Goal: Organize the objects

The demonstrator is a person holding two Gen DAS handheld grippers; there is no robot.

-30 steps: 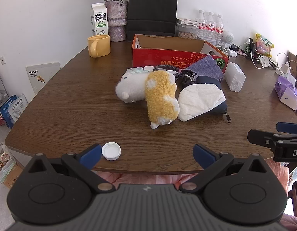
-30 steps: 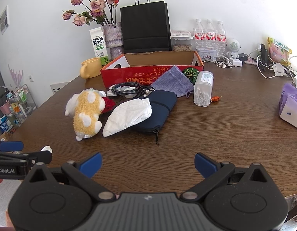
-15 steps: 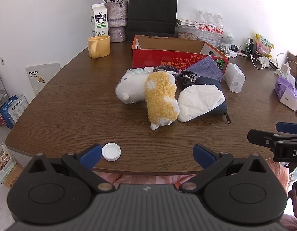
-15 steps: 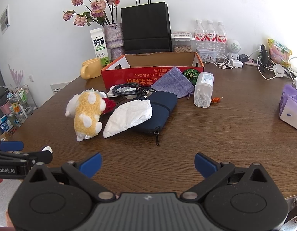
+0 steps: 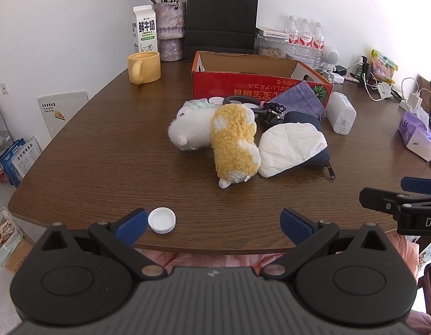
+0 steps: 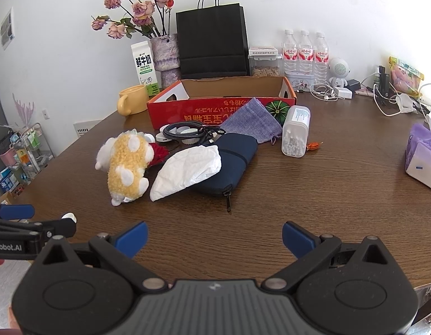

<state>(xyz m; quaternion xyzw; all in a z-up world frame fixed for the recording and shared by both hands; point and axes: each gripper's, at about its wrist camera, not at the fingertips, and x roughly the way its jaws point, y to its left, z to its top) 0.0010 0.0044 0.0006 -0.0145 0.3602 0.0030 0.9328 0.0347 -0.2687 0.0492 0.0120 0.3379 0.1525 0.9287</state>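
Note:
A yellow plush toy (image 5: pixel 234 142) (image 6: pixel 128 164) lies mid-table against a white plush toy (image 5: pixel 190 129). Beside them a white crumpled tissue pack (image 5: pixel 292 145) (image 6: pixel 187 171) rests on a navy zip pouch (image 6: pixel 229 162). A purple cloth bag (image 6: pixel 250 121), a coiled cable (image 6: pixel 184 132) and a clear cotton-swab jar (image 6: pixel 295 131) lie before the open red cardboard box (image 5: pixel 257 82) (image 6: pixel 215 103). A white bottle cap (image 5: pixel 161 220) sits at the near edge. My left gripper (image 5: pixel 214 224) and right gripper (image 6: pixel 214 237) both stand open and empty at the near edge.
A yellow mug (image 5: pixel 144 67), milk carton (image 5: pixel 144 29), flower vase (image 5: pixel 169 35) and black paper bag (image 5: pixel 222 16) stand at the back. Water bottles (image 6: pixel 304 51), chargers with cables (image 6: pixel 383 97) and a purple tissue pack (image 6: pixel 423 156) fill the right side. Bare tabletop (image 5: pixel 103 139) lies left.
The right gripper has risen slightly, so the table scene sits a little lower in its view. The left gripper and all objects have stayed put.

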